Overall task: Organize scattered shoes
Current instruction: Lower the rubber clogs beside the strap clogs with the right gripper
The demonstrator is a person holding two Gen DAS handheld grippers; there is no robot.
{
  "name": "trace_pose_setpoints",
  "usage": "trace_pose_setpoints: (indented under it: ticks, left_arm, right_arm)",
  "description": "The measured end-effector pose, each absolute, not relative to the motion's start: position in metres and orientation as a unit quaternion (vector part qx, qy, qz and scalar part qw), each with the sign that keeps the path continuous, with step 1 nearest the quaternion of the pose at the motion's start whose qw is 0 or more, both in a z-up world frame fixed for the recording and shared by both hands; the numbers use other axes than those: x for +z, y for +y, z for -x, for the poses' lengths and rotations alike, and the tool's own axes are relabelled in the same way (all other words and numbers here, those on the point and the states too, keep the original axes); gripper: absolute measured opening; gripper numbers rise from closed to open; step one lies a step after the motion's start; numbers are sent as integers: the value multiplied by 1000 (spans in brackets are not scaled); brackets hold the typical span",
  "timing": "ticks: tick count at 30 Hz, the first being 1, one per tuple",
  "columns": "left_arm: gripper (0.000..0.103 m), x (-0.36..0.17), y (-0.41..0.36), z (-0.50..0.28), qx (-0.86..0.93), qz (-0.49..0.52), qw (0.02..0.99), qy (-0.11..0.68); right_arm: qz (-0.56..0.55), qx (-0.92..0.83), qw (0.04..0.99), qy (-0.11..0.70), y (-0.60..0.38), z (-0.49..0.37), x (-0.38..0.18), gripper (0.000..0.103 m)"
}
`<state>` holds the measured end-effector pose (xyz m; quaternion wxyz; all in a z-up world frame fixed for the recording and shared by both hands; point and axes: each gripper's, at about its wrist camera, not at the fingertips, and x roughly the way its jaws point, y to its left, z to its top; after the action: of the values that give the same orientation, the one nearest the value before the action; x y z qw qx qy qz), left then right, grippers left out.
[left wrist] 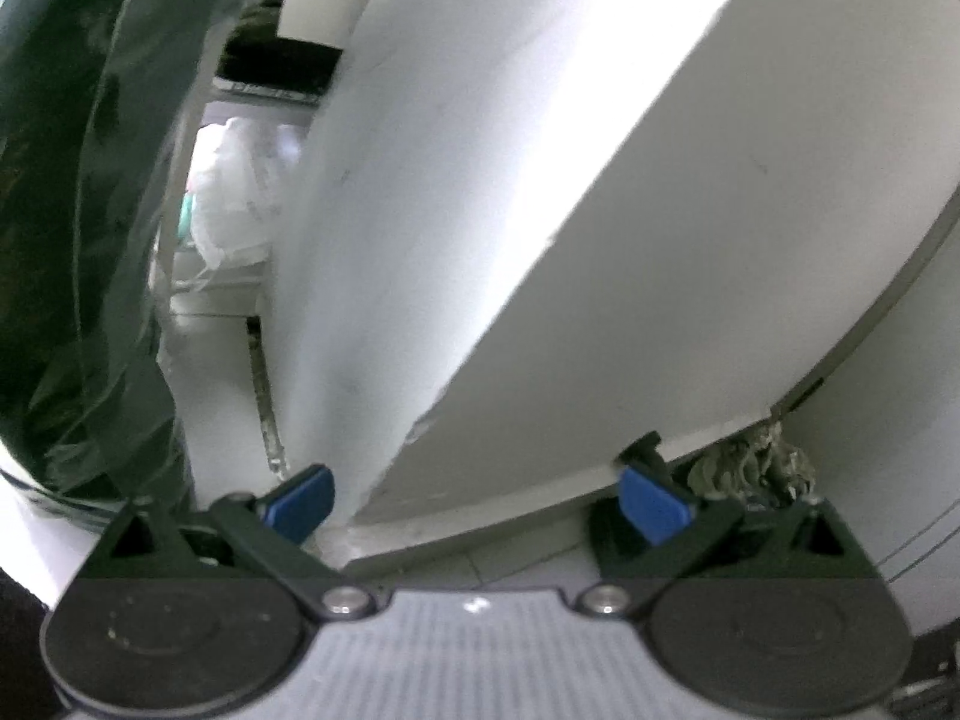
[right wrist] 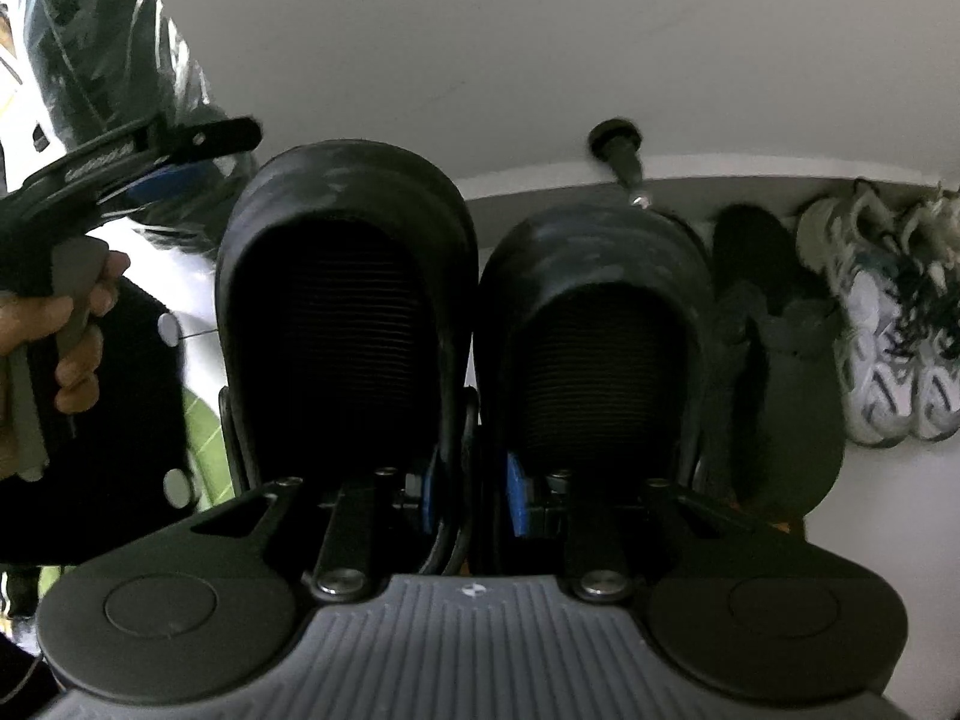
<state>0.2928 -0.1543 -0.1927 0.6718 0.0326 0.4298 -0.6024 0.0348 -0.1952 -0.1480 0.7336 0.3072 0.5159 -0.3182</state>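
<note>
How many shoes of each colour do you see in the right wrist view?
Black slippers held in the right gripper: 2
Dark sandal by the wall: 1
White and grey sneakers: 2
Total: 5

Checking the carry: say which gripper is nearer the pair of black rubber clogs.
Right. The right gripper is clamped on the adjoining inner walls of the pair of black rubber clogs. The left gripper is apart, off to their side, open and empty.

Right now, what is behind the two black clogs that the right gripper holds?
Behind the black clogs runs a white wall with a black doorstop. The clogs cover the floor under them.
</note>
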Motion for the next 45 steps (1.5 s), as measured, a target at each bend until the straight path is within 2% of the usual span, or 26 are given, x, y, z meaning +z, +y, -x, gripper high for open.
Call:
trace_pose_setpoints:
  ticks: [21, 32, 45]
  left_arm:
    - [103, -200, -151, -310, -575, -7, 677, 460]
    - [103, -218, -163, -306, -559, -52, 657, 503]
    - [103, -239, -169, -302, -542, -102, 637, 538]
  right_arm:
    - [-279, -271, 744, 544, -218, -111, -221, 26]
    - [-268, -274, 739, 554, -252, -126, -250, 26]
    - [-226, -220, 741, 593, -256, -128, -249, 27]
